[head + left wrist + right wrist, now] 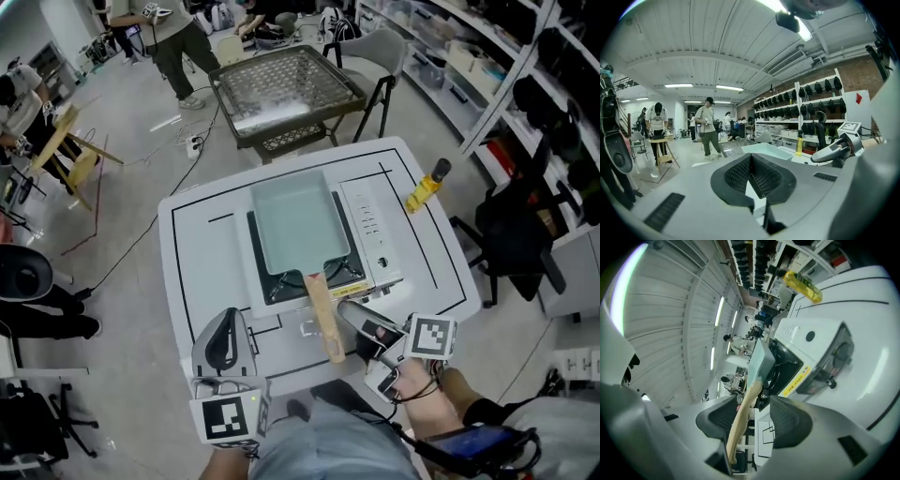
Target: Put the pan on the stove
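Head view: the pan (292, 220) is set on the stove (370, 234) at mid-tabletop (206, 253). Its long axis runs 12 to 6 o'clock, and the wooden handle (322, 314) is pointed at 6, beside the right gripper (339, 317).

Left gripper view: the left gripper (751, 164) jaws are closed together, empty, with the pan seen beyond at 1 o'clock.

Right gripper view: the jaws are spread wide and the handle is passed between them, unclamped.

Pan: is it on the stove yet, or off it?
On the stove: the pan sits level over the burner, wooden handle between the right tool's open jaws.
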`<state>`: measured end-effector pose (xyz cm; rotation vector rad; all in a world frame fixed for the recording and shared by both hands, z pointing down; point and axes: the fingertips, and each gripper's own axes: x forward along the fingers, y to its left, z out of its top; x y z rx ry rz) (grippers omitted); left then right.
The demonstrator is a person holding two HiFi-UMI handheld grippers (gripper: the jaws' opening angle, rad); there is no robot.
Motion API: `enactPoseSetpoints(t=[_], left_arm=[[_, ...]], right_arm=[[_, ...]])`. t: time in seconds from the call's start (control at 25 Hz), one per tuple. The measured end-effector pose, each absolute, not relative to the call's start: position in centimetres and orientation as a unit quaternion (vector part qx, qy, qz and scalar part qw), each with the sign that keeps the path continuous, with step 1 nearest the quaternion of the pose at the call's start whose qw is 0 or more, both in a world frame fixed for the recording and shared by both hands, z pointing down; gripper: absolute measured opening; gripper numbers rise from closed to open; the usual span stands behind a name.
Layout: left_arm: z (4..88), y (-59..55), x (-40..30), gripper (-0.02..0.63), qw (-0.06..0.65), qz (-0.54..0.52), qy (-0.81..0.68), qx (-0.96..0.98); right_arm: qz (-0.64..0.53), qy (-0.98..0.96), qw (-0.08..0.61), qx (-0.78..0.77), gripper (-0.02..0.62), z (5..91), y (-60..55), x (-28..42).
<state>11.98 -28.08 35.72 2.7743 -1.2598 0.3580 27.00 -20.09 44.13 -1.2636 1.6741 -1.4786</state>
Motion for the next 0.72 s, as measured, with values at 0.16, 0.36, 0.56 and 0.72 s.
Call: enactPoseSetpoints(t=[0.16,0.36,0.56,0.72], left_arm=[[35.3,-24.8,10.7,0.018,0.039,0.103,-0.391,0.914],[33.6,-19.9,7.8,0.018,0.026,0.082,-0.378,0.922],[30.3,-15.1,4.1,0.018,-0.003,0.052,-0.377,0.925],[28.0,-11.9,1.1,0.018,-0.02,0.031,-0.381,0.924]], right_arm=[[-0.497,0.609,0.29,-0.545,0.204,43.2,-15.2,28.6],[-0.377,0.623,0.239,-0.642,0.202,40.2,-9.1,26.7],[-0.241,0.665,0.138,-0.693,0.16,35.9,-5.6,20.6],[-0.141,0.671,0.058,-0.726,0.074,33.7,-3.6,16.2]])
